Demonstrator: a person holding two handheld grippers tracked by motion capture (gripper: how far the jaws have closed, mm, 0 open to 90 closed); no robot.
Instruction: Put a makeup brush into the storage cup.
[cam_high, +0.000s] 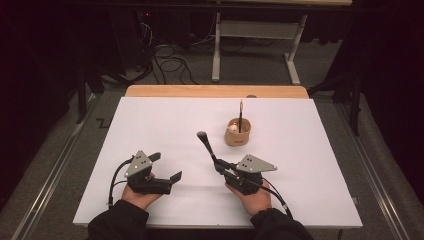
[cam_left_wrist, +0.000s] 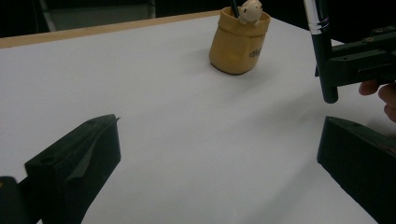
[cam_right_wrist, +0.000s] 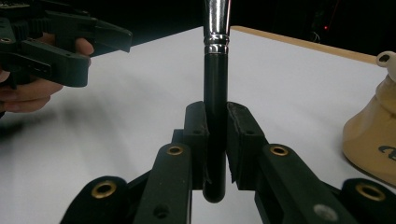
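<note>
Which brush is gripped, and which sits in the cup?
The black-handled makeup brush is clamped in the right gripper, bristles up and away. The thinner brush stands upright in the tan cup, untouched.

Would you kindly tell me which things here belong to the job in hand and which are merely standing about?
In the job:
- makeup brush, clamped in the right hand-held gripper
- tan holder cup, one brush already in it

Standing about:
- left hand-held gripper, open with nothing between its jaws
- white table sheet
- trestle frame beyond the table
</note>
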